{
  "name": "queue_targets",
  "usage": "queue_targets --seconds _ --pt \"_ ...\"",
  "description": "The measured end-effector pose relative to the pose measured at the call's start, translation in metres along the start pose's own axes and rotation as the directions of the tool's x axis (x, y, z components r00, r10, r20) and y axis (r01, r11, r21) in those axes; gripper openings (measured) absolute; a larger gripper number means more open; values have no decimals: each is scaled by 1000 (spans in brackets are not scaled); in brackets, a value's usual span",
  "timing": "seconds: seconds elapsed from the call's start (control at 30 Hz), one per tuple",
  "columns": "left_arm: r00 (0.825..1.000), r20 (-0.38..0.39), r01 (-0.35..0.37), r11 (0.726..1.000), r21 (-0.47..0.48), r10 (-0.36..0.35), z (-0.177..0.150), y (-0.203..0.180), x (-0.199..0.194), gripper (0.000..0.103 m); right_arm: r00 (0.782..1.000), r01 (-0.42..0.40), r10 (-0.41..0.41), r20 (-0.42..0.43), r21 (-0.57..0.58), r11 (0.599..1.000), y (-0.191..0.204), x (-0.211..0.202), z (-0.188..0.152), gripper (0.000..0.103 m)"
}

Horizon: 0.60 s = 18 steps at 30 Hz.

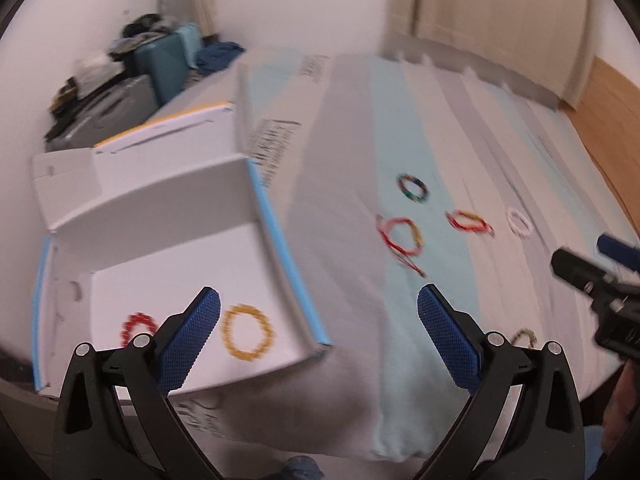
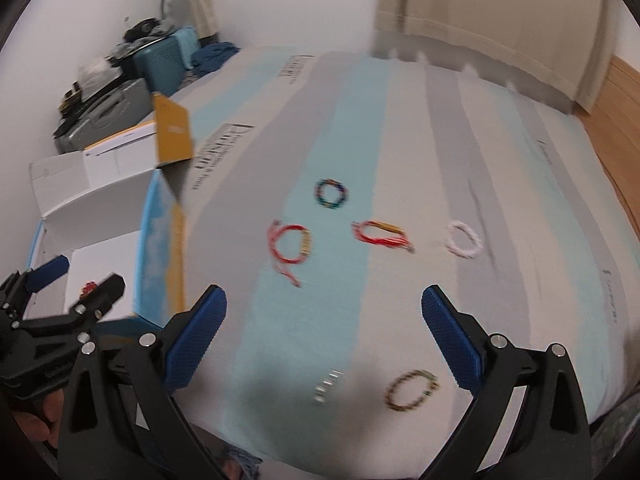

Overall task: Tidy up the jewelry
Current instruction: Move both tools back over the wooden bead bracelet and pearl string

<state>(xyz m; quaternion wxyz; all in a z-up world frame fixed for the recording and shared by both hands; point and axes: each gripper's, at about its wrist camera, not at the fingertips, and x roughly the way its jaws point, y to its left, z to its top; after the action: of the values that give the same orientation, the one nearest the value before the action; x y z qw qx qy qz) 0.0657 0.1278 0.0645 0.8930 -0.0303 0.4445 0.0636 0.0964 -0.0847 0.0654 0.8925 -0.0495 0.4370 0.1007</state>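
In the left wrist view the left gripper (image 1: 319, 306) stands spread wide with nothing between its blue, cross-hatched pads, above the edge of an open white cardboard box (image 1: 256, 184) with a light-blue rim. Two beaded bracelets lie inside the box — a yellow bracelet (image 1: 248, 333) and a red bracelet (image 1: 138, 327), partly hidden by the left finger. On the striped bedsheet (image 1: 340, 280) of grey, white and pale blue bands lie four more loops: a multicoloured bracelet (image 1: 413, 188), a red cord bracelet (image 1: 401, 239) with trailing strings, a second red-and-gold cord bracelet (image 1: 469, 222) and a white bracelet (image 1: 519, 222); an olive bracelet (image 1: 525, 337) peeks out behind the right finger. Black print on the sheet is too blurred to read. In the right wrist view the right gripper (image 2: 323, 310) is likewise splayed and empty, over the sheet; the same five bracelets on the fabric show here, plus a small silver piece (image 2: 328, 386) beside the olive one — its shape is unclear. The box sits at the left.
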Motion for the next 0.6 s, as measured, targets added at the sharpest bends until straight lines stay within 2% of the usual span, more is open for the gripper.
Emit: queue_targets --seconds 0.23,0.43,0.6 --pt "994 -74 89 995 40 -86 -20 -46 26 97 999 34 -32 -23 67 997 -51 1 -24 94" --pt "986 -115 127 989 77 -118 -35 -82 43 97 998 30 -22 -65 122 992 -82 17 -50 94" --pt "982 -142 143 983 115 -126 -49 -106 60 97 994 22 -3 -113 167 986 -104 37 -68 89"
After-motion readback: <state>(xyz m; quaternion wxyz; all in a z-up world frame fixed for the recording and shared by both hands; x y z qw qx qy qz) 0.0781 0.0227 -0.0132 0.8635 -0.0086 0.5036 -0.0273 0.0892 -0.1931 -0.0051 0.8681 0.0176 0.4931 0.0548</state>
